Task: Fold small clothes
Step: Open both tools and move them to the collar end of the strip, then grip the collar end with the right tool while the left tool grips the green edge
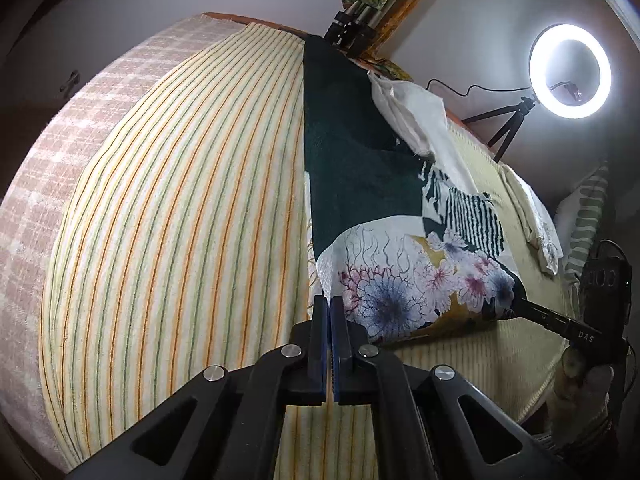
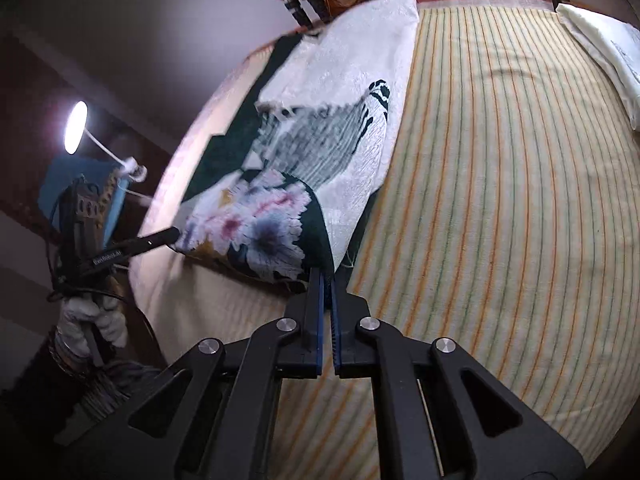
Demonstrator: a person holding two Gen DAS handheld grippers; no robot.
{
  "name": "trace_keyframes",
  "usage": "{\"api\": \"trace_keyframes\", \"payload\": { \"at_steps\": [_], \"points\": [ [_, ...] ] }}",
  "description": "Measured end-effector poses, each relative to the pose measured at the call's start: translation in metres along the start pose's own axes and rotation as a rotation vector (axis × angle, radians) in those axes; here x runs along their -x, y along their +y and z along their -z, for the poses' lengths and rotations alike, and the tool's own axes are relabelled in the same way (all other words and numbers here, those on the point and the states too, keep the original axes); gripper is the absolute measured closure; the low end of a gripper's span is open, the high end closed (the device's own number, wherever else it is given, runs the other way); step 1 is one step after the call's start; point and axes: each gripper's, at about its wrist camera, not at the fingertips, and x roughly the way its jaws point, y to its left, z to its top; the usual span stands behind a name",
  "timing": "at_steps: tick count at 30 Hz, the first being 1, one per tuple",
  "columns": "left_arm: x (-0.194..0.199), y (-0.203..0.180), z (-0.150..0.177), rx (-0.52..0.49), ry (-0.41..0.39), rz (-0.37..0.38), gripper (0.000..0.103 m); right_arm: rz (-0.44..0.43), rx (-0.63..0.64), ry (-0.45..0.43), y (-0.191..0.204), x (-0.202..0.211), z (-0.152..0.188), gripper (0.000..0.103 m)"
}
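Note:
A small floral garment [image 1: 384,240], dark green and white with purple and pink flowers, is stretched over the striped bed cover. My left gripper [image 1: 329,304] is shut on its near corner. My right gripper [image 2: 327,276] is shut on the other near corner of the garment [image 2: 320,152]. Each gripper shows in the other's view: the right one at the garment's right edge [image 1: 520,308], the left one at its left edge [image 2: 172,236]. The garment hangs lifted between them, its far end toward the bed's back edge.
The bed cover [image 1: 180,220] has yellow, orange and green stripes. A white cloth [image 1: 416,116] lies beyond the garment and a folded white cloth [image 2: 604,56] at the bed's far right. A ring light [image 1: 570,72] on a tripod and a lamp [image 2: 76,126] stand beside the bed.

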Motion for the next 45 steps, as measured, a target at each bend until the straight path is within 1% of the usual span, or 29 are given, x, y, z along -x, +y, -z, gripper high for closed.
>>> {"api": "trace_keyframes", "payload": {
  "at_steps": [1,2,3,5,6,7,9,10,11,12,13,14,16,18,21,23,24,25,28,30,31,33,37,40,45],
  "points": [
    [-0.004,0.001,0.001,0.000,0.009,-0.004,0.103,0.015,-0.012,0.014,-0.003,-0.004,0.001,0.099],
    [-0.006,0.001,0.001,-0.006,0.012,-0.018,0.101,0.034,-0.025,0.034,-0.005,-0.010,0.003,0.099],
    [-0.006,-0.001,0.000,-0.018,0.005,-0.029,0.098,0.036,-0.024,0.034,-0.005,-0.010,0.004,0.099],
    [-0.004,-0.005,-0.004,-0.044,-0.003,-0.043,0.086,0.060,-0.003,0.053,-0.004,-0.005,0.003,0.099],
    [0.000,-0.007,-0.006,-0.058,-0.019,-0.056,0.078,0.077,0.004,0.052,-0.002,-0.002,0.002,0.099],
    [0.004,-0.010,-0.009,-0.073,-0.037,-0.071,0.075,0.096,0.009,0.043,-0.001,0.003,0.001,0.098],
    [0.011,-0.015,-0.018,-0.109,-0.064,-0.084,0.075,0.088,0.024,0.002,0.003,0.015,-0.003,0.097],
    [0.015,-0.017,-0.023,-0.121,-0.078,-0.087,0.073,0.081,0.036,-0.016,0.007,0.020,-0.006,0.092],
    [0.019,-0.019,-0.029,-0.130,-0.095,-0.092,0.073,0.080,0.057,-0.038,0.010,0.025,-0.011,0.084],
    [0.022,-0.020,-0.035,-0.132,-0.107,-0.092,0.071,0.079,0.070,-0.051,0.012,0.028,-0.015,0.078],
    [0.024,-0.020,-0.044,-0.126,-0.119,-0.087,0.068,0.078,0.080,-0.062,0.013,0.030,-0.020,0.066],
    [0.025,-0.019,-0.051,-0.118,-0.126,-0.078,0.067,0.081,0.086,-0.074,0.014,0.032,-0.026,0.065],
    [0.026,-0.019,-0.065,-0.119,-0.135,-0.071,0.066,0.087,0.095,-0.111,0.014,0.035,-0.037,0.065],
    [0.023,-0.022,-0.080,-0.142,-0.145,-0.090,0.065,0.091,0.106,-0.145,0.014,0.038,-0.051,0.065],
    [0.018,-0.021,-0.103,-0.150,-0.156,-0.097,0.063,0.104,0.126,-0.171,0.012,0.037,-0.073,0.065],
    [0.012,-0.019,-0.118,-0.139,-0.159,-0.093,0.056,0.096,0.129,-0.193,0.006,0.039,-0.089,0.065],
    [0.009,-0.018,-0.125,-0.133,-0.160,-0.088,0.051,0.094,0.127,-0.207,0.001,0.040,-0.098,0.065],
    [0.004,-0.018,-0.134,-0.125,-0.161,-0.085,0.050,0.093,0.124,-0.215,-0.004,0.039,-0.106,0.065],
    [-0.014,-0.015,-0.160,-0.098,-0.152,-0.067,0.050,0.078,0.097,-0.199,-0.020,0.032,-0.136,0.065],
    [-0.028,-0.013,-0.175,-0.082,-0.139,-0.054,0.050,0.055,0.074,-0.169,-0.033,0.023,-0.158,0.065],
    [-0.036,-0.011,-0.183,-0.075,-0.144,-0.064,0.050,0.047,0.066,-0.153,-0.038,0.017,-0.166,0.065],
    [-0.052,-0.006,-0.199,-0.057,-0.134,-0.054,0.049,0.047,0.062,-0.126,-0.048,0.004,-0.185,0.065],
    [-0.080,-0.004,-0.223,-0.058,-0.122,-0.065,0.049,0.042,0.030,-0.121,-0.069,-0.024,-0.220,0.065],
    [-0.099,-0.004,-0.240,-0.068,-0.122,-0.082,0.049,0.048,0.009,-0.120,-0.082,-0.043,-0.241,0.065],
    [-0.127,-0.001,-0.268,-0.055,-0.121,-0.086,0.049,0.043,-0.022,-0.118,-0.098,-0.073,-0.274,0.065]
  ]
}}
